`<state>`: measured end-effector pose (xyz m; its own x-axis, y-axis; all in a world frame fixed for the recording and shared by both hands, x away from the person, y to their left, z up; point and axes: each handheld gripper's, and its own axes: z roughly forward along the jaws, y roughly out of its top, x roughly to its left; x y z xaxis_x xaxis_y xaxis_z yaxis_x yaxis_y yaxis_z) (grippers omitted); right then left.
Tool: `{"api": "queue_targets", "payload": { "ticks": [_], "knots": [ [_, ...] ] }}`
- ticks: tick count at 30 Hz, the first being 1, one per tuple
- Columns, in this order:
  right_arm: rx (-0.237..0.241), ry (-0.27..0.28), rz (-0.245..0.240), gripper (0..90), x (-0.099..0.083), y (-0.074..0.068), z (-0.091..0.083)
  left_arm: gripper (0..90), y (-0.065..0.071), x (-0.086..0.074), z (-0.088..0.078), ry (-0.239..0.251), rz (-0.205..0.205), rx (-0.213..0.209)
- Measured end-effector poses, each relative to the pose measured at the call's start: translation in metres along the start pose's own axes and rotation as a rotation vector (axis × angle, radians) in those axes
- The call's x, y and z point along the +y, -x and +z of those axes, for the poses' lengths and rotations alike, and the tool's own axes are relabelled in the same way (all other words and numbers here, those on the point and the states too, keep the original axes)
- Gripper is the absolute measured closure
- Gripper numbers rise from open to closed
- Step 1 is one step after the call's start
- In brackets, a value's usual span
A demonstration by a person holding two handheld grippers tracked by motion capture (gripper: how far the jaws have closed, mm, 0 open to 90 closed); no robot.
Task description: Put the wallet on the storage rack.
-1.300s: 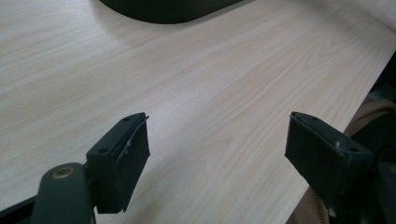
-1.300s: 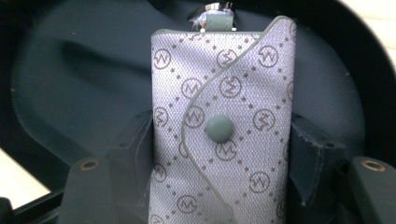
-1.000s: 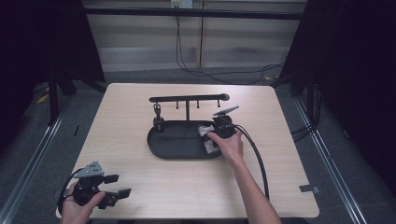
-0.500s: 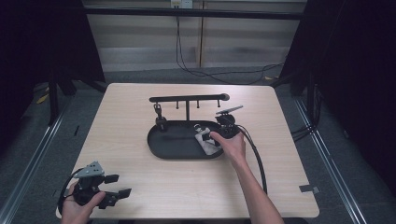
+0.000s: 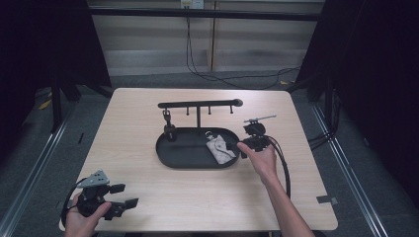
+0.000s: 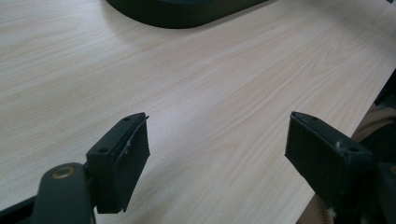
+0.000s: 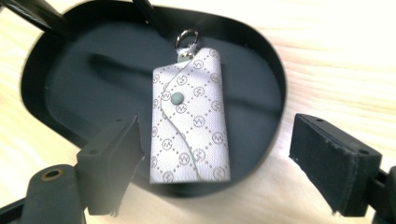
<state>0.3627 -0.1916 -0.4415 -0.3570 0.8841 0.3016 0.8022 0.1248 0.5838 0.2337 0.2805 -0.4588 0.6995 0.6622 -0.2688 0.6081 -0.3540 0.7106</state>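
High view – pouch: a small pale patterned key pouch [image 5: 218, 148] lies flat in the right half of the black oval tray [image 5: 173, 155], its ring end toward the stand.
High view – stand: a black rack [image 5: 199, 104] with a crossbar and small pegs rises from the tray's far edge; a dark item [image 5: 168, 129] hangs below the bar at the left.
High view – right gripper [image 5: 245, 146]: at the tray's right end, just beside the pouch, not touching it.
High view – left gripper [image 5: 129, 195]: near the bench's [image 5: 306, 123] front left corner, well apart from the tray.
Left gripper view – jaws: wide apart over bare wood, nothing between them; the tray's edge shows at the top.
Right gripper view – jaws: they have just been opening and now stand wide apart – the pouch [image 7: 191, 116] lies free on the tray floor [image 7: 84, 88] beyond them, snap button up, metal ring [image 7: 186, 37] at its far end.
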Motion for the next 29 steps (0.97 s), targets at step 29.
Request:
{"api": "queue_targets", "payload": {
  "ticks": [29],
  "knots": [
    [-0.097, 0.135, 0.009, 19.3, -0.113, 0.046, -0.081, 21.4, -0.004, -0.001, -0.003, 0.011, -0.022, 0.016]
  ]
}}
